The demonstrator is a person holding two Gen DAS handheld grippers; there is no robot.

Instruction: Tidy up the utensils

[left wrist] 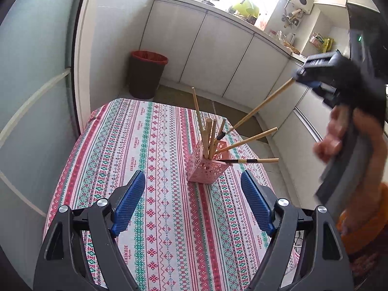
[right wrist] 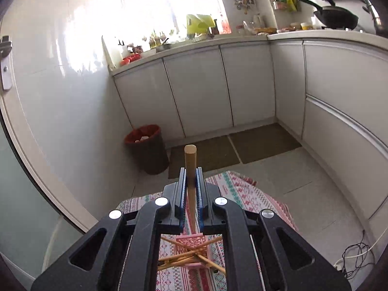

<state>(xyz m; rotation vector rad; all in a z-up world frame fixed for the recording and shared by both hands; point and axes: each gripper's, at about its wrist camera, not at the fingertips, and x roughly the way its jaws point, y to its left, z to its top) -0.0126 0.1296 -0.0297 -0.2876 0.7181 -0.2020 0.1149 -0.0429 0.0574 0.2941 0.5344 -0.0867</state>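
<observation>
A pink perforated holder (left wrist: 208, 167) stands on the patterned tablecloth (left wrist: 157, 169) and holds several wooden-handled utensils (left wrist: 209, 135). My left gripper (left wrist: 192, 194) is open and empty, low over the table on the near side of the holder. My right gripper (left wrist: 300, 74) is up at the right, shut on a long wooden utensil (left wrist: 262, 104) whose lower end reaches down to the holder's rim. In the right wrist view the wooden handle (right wrist: 190, 160) sticks up between the closed gripper (right wrist: 190, 177), and the holder (right wrist: 191, 247) lies below it.
A dark bin with a red liner (left wrist: 146, 72) stands on the floor beyond the table. White cabinets (left wrist: 218, 48) and a cluttered counter run along the back and right. A mat (right wrist: 232, 148) lies on the floor. The table's far edge is just past the holder.
</observation>
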